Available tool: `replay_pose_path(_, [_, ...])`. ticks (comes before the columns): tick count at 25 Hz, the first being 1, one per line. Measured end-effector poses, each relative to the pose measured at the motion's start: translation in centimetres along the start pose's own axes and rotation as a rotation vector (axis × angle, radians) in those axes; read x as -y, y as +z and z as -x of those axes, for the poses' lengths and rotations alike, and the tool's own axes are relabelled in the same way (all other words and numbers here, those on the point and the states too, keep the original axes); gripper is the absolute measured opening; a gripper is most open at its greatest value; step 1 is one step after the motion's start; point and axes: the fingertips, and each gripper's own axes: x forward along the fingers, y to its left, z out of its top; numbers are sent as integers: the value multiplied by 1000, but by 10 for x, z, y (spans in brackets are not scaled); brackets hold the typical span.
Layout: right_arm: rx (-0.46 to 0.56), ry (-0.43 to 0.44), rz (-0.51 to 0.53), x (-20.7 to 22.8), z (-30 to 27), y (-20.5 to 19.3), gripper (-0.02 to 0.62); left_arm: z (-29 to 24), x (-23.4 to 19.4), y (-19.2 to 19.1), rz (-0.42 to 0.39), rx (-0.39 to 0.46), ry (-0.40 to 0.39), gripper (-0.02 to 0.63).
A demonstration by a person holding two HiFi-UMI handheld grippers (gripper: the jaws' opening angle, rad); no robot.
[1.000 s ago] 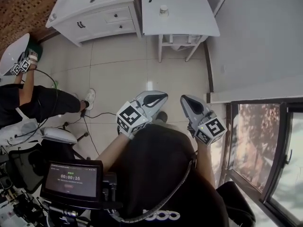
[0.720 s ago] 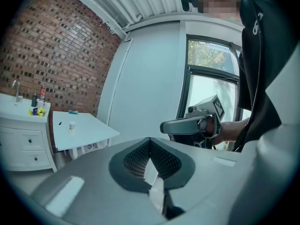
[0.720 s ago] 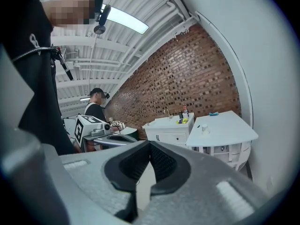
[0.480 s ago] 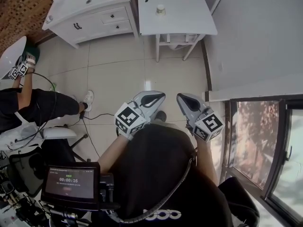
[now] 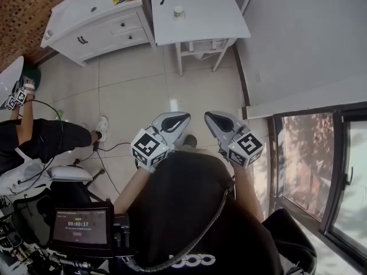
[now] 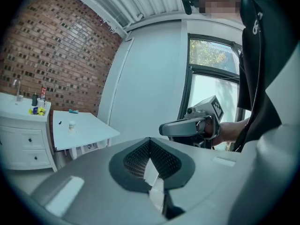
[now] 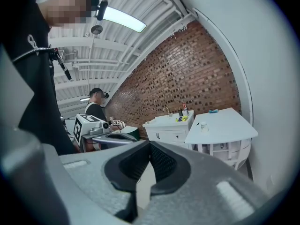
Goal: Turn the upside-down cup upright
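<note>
1. Monitor (image 5: pixel 80 225), lower left of the head view: I read a timer, 00:00:17. The lines above and below it are too small for me.
2. Black garment (image 5: pixel 189 211): white rounded characters at its bottom edge, like "ooo", partly cut off.
3. Square markers, black on white, on the cubes of the left gripper (image 5: pixel 184 117) and right gripper (image 5: pixel 210 118): patterns only, no letters.

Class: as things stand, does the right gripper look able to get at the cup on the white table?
Probably not yet. The cup stands on the white table across the tiled floor, while the right gripper is held by the person's body. Nothing blocks the way; stepping closer should do.
</note>
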Motion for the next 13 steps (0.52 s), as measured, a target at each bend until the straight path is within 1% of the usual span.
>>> replay_pose_path(13, [-20, -9, 8, 2, 1, -2, -8, 0, 0, 4, 4, -1, 4, 14])
